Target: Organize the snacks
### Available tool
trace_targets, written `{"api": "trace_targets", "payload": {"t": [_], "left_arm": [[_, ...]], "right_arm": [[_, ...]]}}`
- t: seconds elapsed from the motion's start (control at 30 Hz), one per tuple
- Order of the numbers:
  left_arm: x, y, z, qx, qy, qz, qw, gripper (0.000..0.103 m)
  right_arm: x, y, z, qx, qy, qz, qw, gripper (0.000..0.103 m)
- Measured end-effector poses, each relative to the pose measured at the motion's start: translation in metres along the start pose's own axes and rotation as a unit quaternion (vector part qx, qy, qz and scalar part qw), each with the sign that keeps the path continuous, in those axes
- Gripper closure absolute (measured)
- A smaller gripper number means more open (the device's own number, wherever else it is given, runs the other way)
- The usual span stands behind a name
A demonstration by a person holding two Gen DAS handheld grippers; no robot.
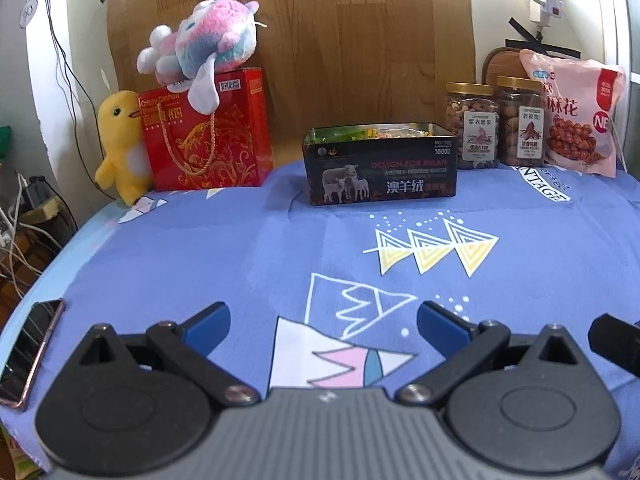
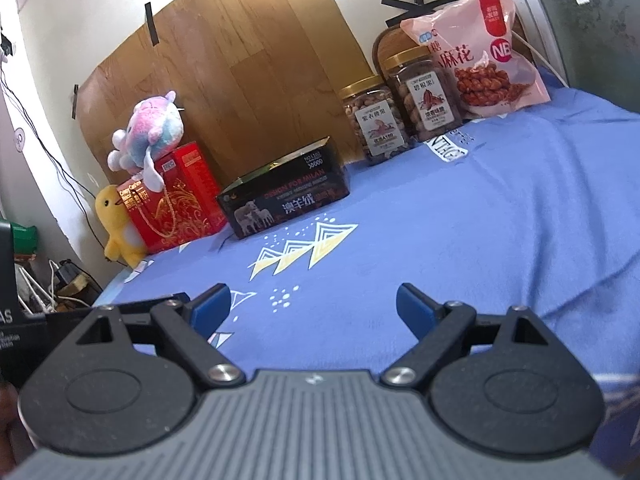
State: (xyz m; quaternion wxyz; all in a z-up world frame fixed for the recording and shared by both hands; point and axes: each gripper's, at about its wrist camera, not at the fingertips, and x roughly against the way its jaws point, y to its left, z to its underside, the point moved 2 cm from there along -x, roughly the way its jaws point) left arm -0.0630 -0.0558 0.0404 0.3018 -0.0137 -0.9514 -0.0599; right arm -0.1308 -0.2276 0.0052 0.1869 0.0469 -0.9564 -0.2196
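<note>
An open black tin [image 1: 380,168] with small wrapped snacks inside stands at the back middle of the blue cloth; it also shows in the right wrist view [image 2: 286,198]. Two gold-lidded nut jars [image 1: 472,126] [image 1: 520,122] stand to its right, also in the right wrist view [image 2: 376,120] [image 2: 426,94]. A pink snack bag [image 1: 576,116] [image 2: 488,52] leans behind them. My left gripper [image 1: 323,318] is open and empty, low over the near cloth. My right gripper [image 2: 314,306] is open and empty, near the front.
A red gift box [image 1: 208,136] with a pink plush [image 1: 208,40] on top and a yellow duck plush [image 1: 120,140] stand at the back left. A phone [image 1: 28,352] lies at the table's left edge. A wooden board [image 1: 320,40] leans on the wall. Cables hang off the left side.
</note>
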Motion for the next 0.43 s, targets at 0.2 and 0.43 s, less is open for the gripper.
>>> {"api": "trace_targets", "payload": {"t": [0.2,0.43], "left_arm": [[-0.024,0.000,-0.014,-0.006,0.008,-0.001,0.9999,0.000],[-0.057,0.002,-0.044,-0.019,0.009,0.001,0.9998,0.000]], "right_arm": [[-0.022,0.002,-0.016,0.014,0.006,-0.001,1.000,0.011],[-0.060,0.002,-0.043,0.040,0.028,0.000,0.999,0.009]]}}
